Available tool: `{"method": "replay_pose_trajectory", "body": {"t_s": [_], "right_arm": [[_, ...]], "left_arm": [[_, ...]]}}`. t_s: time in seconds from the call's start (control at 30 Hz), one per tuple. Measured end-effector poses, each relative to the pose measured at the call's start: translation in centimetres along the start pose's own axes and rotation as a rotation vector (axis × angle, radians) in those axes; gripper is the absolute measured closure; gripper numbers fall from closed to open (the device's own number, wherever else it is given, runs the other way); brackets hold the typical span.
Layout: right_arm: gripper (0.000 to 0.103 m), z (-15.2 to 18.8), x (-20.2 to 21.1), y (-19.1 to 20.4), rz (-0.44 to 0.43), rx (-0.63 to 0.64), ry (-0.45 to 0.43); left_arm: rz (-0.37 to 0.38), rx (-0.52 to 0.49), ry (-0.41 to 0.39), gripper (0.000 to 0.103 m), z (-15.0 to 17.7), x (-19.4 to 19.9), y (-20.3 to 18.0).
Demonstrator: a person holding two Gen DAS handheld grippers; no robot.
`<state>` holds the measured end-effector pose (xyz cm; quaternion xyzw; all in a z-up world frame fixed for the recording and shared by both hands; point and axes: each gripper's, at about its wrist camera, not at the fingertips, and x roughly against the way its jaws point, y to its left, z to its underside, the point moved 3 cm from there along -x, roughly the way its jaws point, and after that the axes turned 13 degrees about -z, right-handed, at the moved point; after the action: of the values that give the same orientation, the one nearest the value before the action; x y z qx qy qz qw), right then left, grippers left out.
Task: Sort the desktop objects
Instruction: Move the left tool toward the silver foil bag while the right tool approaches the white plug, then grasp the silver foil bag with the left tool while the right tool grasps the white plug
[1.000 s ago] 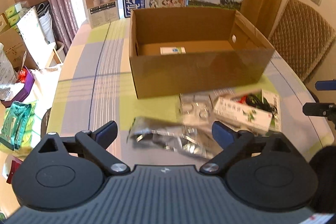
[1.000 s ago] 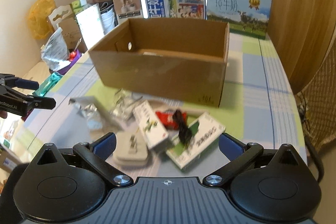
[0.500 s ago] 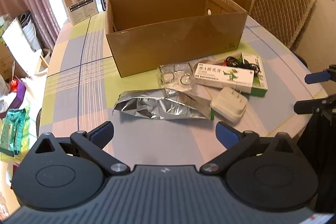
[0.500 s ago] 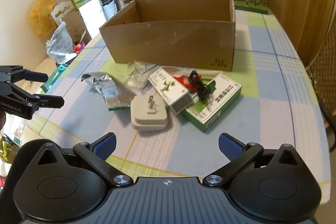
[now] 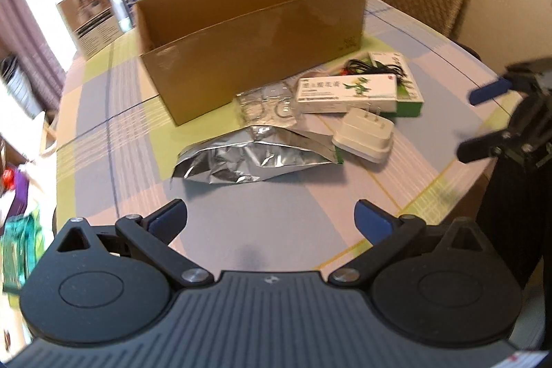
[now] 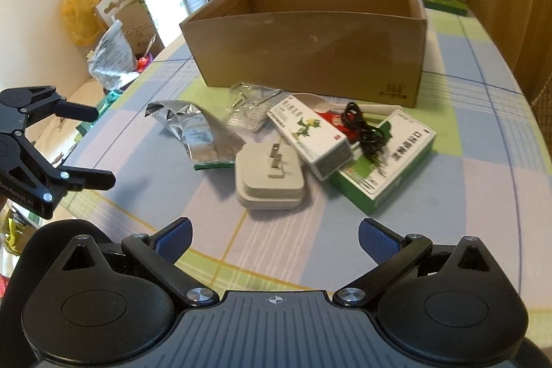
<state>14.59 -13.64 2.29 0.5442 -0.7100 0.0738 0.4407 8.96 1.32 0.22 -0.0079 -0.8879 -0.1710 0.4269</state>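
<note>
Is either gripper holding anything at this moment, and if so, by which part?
Nothing is held. The left gripper and right gripper are both open and empty above the table, short of the charger plug.

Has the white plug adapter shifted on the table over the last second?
No. The white plug adapter lies where it did, against the white medicine box and foil pouch, before the cardboard box; only the cameras moved.

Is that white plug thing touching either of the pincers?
Apart. In the right wrist view, the white plug lies on the tablecloth, with bare cloth between it and the open right gripper.
</note>
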Motion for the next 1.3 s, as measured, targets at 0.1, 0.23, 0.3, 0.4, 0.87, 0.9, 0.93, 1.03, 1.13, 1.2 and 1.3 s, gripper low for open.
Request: {"method": "replay_pose_trajectory", "body": {"t_s": [0.1,0.23,0.3,0.4,0.87,0.9,0.93,1.03,1.13,1.2,1.3], "right_arm": [[0.004,-0.4,-1.0,-0.1,-0.015,-0.003,0.009],[0.012,-0.8,-2.5,-0.4,-0.036,-0.014,0.025],[0.014,-1.0,-3.2,-0.6,-0.035,-0.013,0.036],[0.015,-1.3,-4.1,-0.9,-0.032,-0.014,0.048],[0.022,-2.5,-8.2,-2.5,-0.039,-0.053,0.106],[0.023,-2.6,-8.3,-2.6,-0.04,-0.052,0.109],[0.023,-2.7,-8.5,-2.7,-0.04,-0.049,0.114],[0.028,-2.9,-8.9,-2.9,-0.04,-0.03,0.135],[0.04,-3.1,-9.1,-2.9,-0.038,0.022,0.171],[0.04,-3.3,-9.2,-2.8,-0.041,0.049,0.205],[0.04,-3.3,-9.1,-2.5,-0.032,0.126,0.266]], "left_arm": [[0.009,-0.044,-0.014,0.002,0.0,-0.5,-0.1],[-0.004,-0.08,-0.03,0.002,-0.1,-1.4,0.1],[-0.003,-0.079,-0.029,0.002,-0.3,-2.0,0.3],[0.006,-0.081,-0.026,0.002,-0.4,-2.9,0.7],[0.036,-0.175,-0.026,0.002,-0.7,-6.2,1.2],[0.039,-0.188,-0.031,0.002,-0.7,-6.3,1.3],[0.044,-0.2,-0.035,0.002,-0.8,-6.5,1.4],[0.056,-0.232,-0.048,0.002,-1.0,-6.9,1.6],[0.068,-0.268,-0.061,0.002,-1.1,-7.1,1.6],[0.076,-0.303,-0.067,0.002,-1.2,-7.3,1.6],[0.087,-0.352,-0.072,0.002,-1.2,-7.6,1.5]]}}
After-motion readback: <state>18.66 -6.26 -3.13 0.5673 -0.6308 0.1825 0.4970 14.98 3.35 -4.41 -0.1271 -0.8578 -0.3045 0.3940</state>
